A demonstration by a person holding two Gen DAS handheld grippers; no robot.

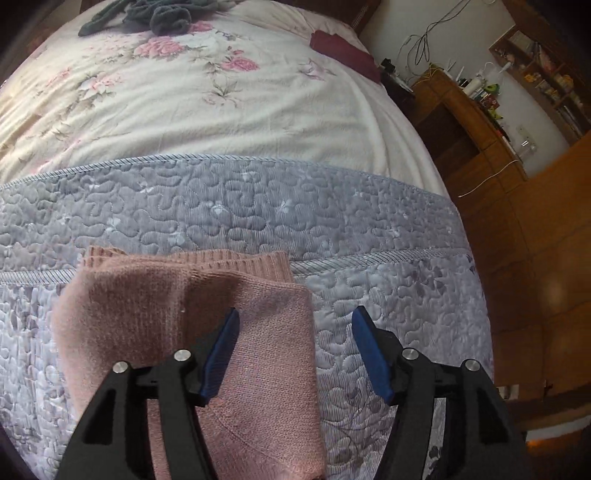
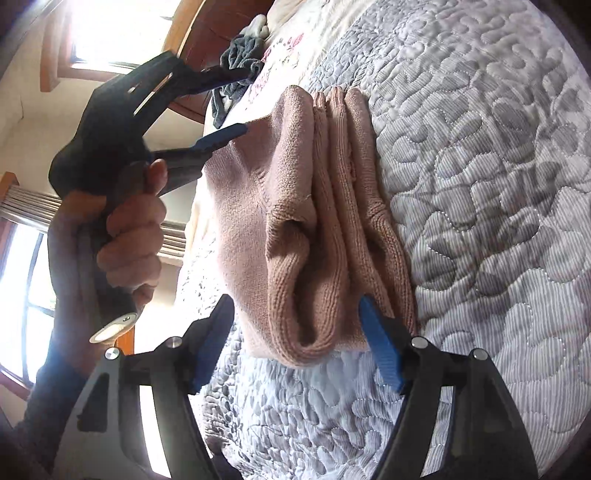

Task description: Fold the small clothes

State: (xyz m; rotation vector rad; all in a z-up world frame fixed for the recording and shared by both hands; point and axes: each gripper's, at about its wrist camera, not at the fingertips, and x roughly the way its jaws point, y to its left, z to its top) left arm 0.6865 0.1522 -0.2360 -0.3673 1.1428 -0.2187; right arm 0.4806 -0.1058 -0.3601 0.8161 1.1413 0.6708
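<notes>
A: Low in the frame, the right gripper (image 2: 295,345) stands spread and empty at the near end of the folded pink knit garment (image 2: 295,206), centre frame on the grey quilt (image 2: 480,184).

B: The left gripper (image 1: 293,354) is likewise released above it. The fold looks done.

A: Next probably the dark clothes (image 1: 155,16), upper left; the floral bedspread (image 1: 221,110) between is open.

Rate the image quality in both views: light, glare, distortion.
Left wrist: even daylight, strong fisheye bowing the bed, sweater sharp. Right wrist: windows blown out with glare, hand backlit and dark, sweater clear.
</notes>
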